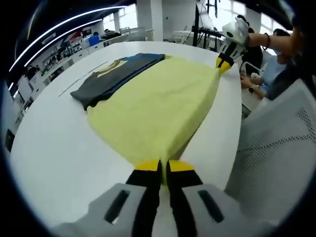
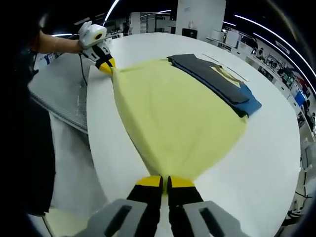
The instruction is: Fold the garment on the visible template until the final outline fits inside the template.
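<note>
A yellow shirt [image 1: 158, 108] lies spread on the white table [image 1: 54, 148], near one edge. Its far part is dark grey and blue. The left gripper [image 1: 163, 170] is clenched on one corner of the shirt. The right gripper [image 2: 164, 183] is clenched on the other corner. The cloth is pulled tight between them along the table's edge.

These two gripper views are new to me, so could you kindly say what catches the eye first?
A broad yellow garment stretches taut over the white round table, each tool pinching a corner: the left tool near the table's edge, the right tool at the other corner. At the garment's far end lies its dark grey and blue part.
</note>
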{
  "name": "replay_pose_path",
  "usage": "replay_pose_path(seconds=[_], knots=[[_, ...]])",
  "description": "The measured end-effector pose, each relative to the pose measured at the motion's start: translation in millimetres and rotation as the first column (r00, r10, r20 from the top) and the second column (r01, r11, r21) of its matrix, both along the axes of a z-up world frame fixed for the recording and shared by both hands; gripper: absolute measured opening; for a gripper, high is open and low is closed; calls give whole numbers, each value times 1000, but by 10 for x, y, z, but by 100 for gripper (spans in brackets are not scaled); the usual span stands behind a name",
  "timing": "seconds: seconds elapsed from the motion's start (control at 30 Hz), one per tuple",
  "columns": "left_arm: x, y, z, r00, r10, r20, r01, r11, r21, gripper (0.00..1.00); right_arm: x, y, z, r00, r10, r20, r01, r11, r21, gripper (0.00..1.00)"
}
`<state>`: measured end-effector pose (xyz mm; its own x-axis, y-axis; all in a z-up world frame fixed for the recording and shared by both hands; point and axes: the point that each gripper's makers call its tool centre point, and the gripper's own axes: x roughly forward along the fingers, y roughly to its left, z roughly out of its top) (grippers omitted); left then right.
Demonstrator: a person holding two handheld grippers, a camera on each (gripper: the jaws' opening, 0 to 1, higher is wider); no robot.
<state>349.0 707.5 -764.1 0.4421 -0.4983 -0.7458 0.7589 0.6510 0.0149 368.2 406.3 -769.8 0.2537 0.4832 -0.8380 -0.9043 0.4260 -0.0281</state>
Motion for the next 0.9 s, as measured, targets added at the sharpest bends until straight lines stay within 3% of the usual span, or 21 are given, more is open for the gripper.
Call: replay_pose_path(seconds=[0.9], knots=[[-512,-33,27,997,46,-63,-49,998,-46,1,-482,-46,31,996,-65,-65,69,996,63,0]])
